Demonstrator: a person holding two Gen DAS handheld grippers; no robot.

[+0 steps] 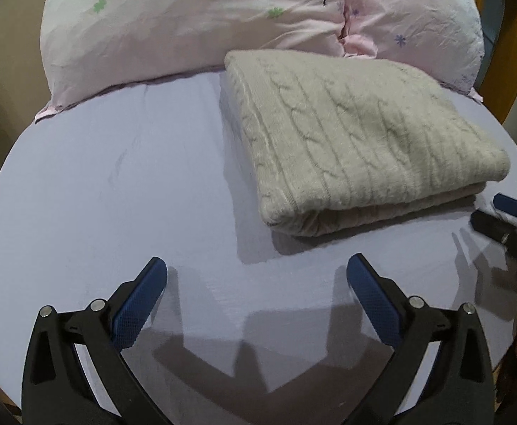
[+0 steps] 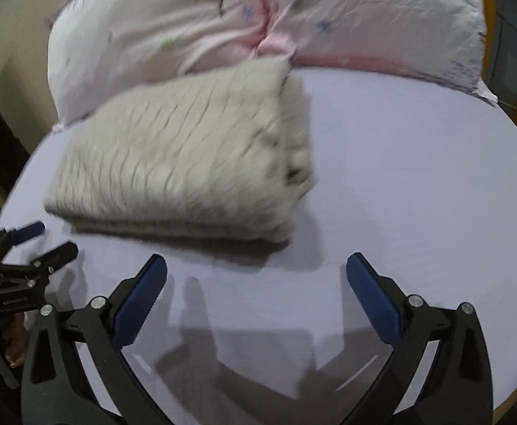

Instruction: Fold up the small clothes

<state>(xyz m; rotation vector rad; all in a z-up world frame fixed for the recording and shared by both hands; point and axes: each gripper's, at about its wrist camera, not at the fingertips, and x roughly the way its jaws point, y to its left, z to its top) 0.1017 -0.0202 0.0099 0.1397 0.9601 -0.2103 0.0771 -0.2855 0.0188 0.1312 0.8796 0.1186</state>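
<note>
Knitwear sits folded on the bed sheet (image 1: 116, 194): a beige cable-knit sweater (image 1: 357, 141), stacked in a thick rectangular bundle, its far edge touching the pink flowered pillows (image 1: 194, 24) at the head of the bed. From the left claw (image 1: 256, 272) the bundle lies ahead toward 1 o'clock, its long axis running from about 11 o'clock at the pillows down to 4 o'clock, with a rounded folded corner nearest the claw. From the right claw (image 2: 256, 272) the same sweater (image 2: 180, 163) lies toward 11 o'clock, and the open layered edges face that claw's side at about 1 o'clock of the bundle. Both claws are spread wide with nothing between the blue pads, and both hover just above bare sheet near the bundle's near edge without touching it; neither looks clearly nearer than the other, though the right wrist view is smeared by motion, so that is only a rough reading. Each claw appears at the edge of the other's view: the right one (image 1: 506, 219) at 3 o'clock, the left one (image 2: 35, 248) at 9 o'clock. The knit looks soft, bulky and springy, the top layer smooth, the lower layers slightly offset along the front. Judging by its tidy shape, the folding of this piece seems essentially done.
</note>
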